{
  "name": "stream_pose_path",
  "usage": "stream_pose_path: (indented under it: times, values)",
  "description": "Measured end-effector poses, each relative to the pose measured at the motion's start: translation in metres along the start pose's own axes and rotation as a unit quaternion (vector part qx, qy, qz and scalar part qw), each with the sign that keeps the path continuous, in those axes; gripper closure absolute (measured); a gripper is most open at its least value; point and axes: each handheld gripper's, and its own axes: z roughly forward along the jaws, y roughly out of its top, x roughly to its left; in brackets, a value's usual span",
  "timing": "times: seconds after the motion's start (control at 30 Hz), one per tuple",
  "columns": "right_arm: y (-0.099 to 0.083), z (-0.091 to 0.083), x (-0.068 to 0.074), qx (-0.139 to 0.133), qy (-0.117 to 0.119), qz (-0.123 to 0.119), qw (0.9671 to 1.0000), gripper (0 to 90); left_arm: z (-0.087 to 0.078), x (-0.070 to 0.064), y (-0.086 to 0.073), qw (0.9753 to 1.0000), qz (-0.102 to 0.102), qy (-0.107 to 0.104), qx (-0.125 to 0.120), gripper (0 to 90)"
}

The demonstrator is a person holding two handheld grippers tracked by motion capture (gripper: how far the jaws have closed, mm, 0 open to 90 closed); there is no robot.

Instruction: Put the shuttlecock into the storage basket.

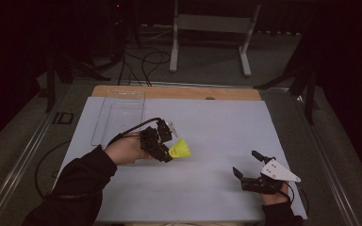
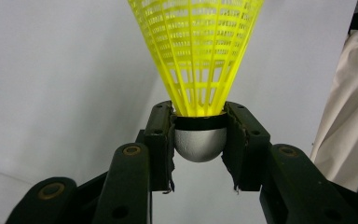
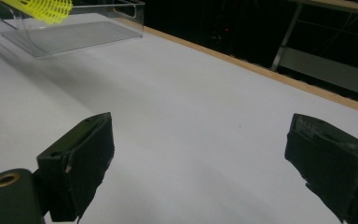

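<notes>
A yellow plastic shuttlecock (image 1: 181, 149) is held above the white table sheet (image 1: 217, 122), left of centre. My left gripper (image 1: 166, 147) is shut on it. In the left gripper view the two pads clamp the shuttlecock's grey rounded cork (image 2: 200, 143), and the yellow mesh skirt (image 2: 198, 51) flares away from the jaws. My right gripper (image 1: 246, 163) rests low near the front right of the sheet, jaws wide open with nothing between them (image 3: 200, 172). The skirt's edge (image 3: 46, 9) shows at the top left of the right gripper view.
A clear plastic tray (image 1: 119, 115) lies on the sheet at the back left, also seen in the right gripper view (image 3: 74, 32). The table's wooden edge (image 1: 179, 92) runs along the back. Beyond it stand a white frame (image 1: 212, 28) and floor cables (image 1: 143, 63).
</notes>
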Motion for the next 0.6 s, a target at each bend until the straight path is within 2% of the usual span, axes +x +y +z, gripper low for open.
stream_pose_path:
  times: [0.6]
  values:
    - [0.000, 0.001, 0.000, 0.003, 0.002, 0.001, 1.0000, 8.0, -0.022, 0.024, -0.019, 0.9992, -0.032, 0.017, -0.018, 65.3]
